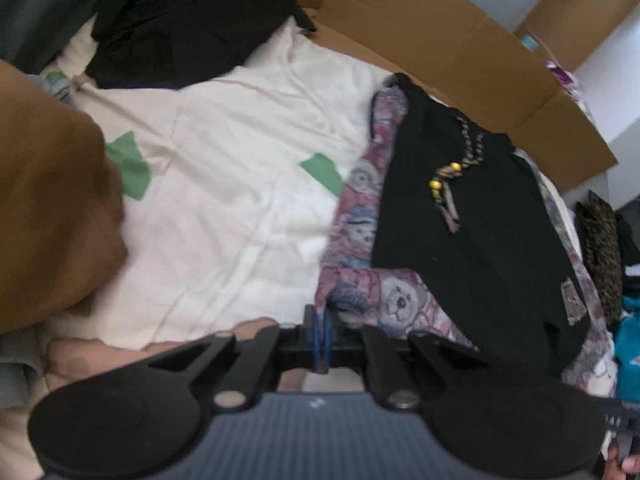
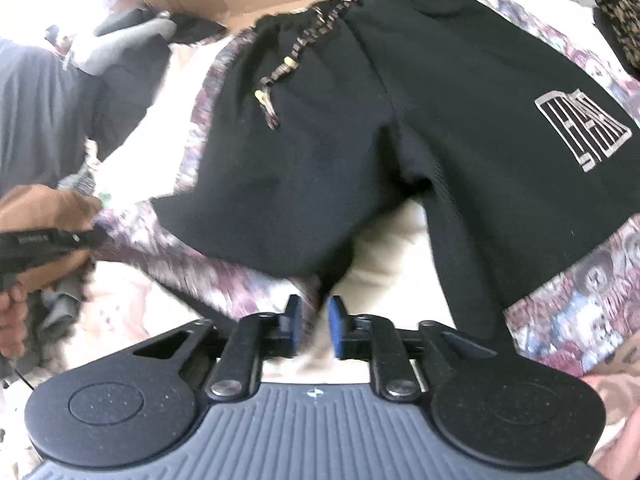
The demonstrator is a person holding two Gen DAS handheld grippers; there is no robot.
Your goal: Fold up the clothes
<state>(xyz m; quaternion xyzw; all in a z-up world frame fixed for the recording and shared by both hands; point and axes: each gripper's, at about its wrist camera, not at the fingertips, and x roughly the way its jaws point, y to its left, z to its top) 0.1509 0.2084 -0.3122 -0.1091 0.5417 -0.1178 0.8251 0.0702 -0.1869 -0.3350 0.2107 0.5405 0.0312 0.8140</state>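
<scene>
A: The left gripper (image 1: 321, 322) is pinched tight on a corner of the teddy-bear print garment (image 1: 362, 216); the printed cloth rises straight out of its closed blue pads. The right gripper (image 2: 316, 326) stands narrowly parted, and nothing is pressed between its pads; blurred printed hem lies just ahead of them, seemingly not in the gap.

B: And the thing being folded?

A: The print garment is spread on the white bedding (image 1: 224, 184), with the black shorts (image 2: 400, 128) lying flat on top of it, waistband and beaded drawstring (image 2: 280, 80) at the far end, leg openings toward the grippers. So the long axis runs away from both grippers, toward the cardboard box (image 1: 460, 52) behind.

B: Which hand sits nearer the work?

A: Both sit at the near hem. In the right wrist view the left gripper shows at the far left, level with that hem, so the two bracket the near edge side by side. Only the left one has cloth. A judgement: the right needs to close on the opposite near corner before the edge can be carried toward the waistband.

B: Anything outward of that?

A: A brown sleeve (image 1: 52, 216) at the left, dark clothes (image 1: 188, 16) heaped at the far side.
</scene>
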